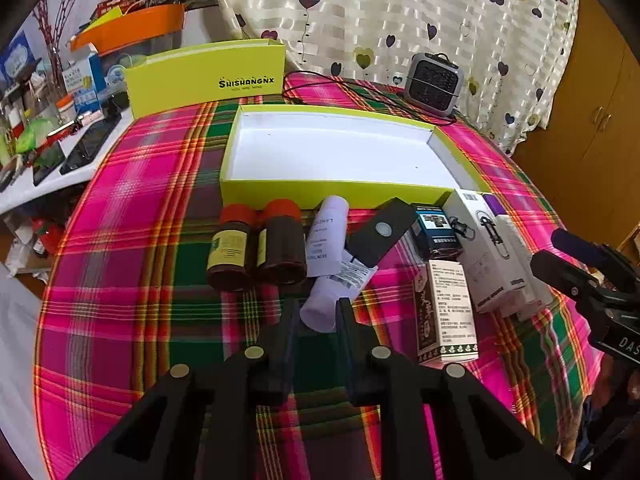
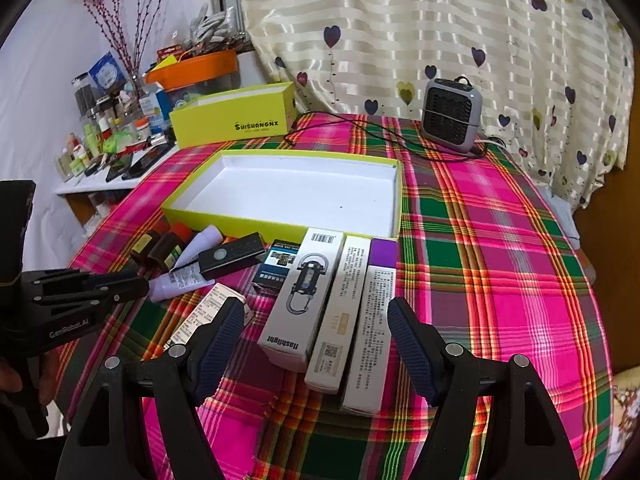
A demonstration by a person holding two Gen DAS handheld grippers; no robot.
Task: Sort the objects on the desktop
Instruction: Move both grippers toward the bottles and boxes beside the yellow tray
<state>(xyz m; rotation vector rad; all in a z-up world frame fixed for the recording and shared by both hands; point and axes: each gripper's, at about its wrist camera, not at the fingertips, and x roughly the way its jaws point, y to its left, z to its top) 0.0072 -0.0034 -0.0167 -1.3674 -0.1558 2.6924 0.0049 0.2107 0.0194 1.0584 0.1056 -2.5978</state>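
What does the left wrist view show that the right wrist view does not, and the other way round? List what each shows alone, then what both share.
Left wrist only: the brown boxes' standing beside the white tube, namely the tall brown-edged medicine box seen whole, and a wooden cabinet.
Right wrist only: the word "flashlight" on the flashlight box, and the heater's white cord.
Both: the empty yellow-green tray, two brown bottles, white tube, heater.

Left gripper [image 1: 316, 312]: hovering low, its fingers [image 1: 286, 344] sitting fairly close together with a narrow gap, gripping nothing.
Right gripper [image 2: 316, 322]: hovering with its jaws spreading wide, holding nothing.
Relative pose: both pointing forward, side by side, well apart.
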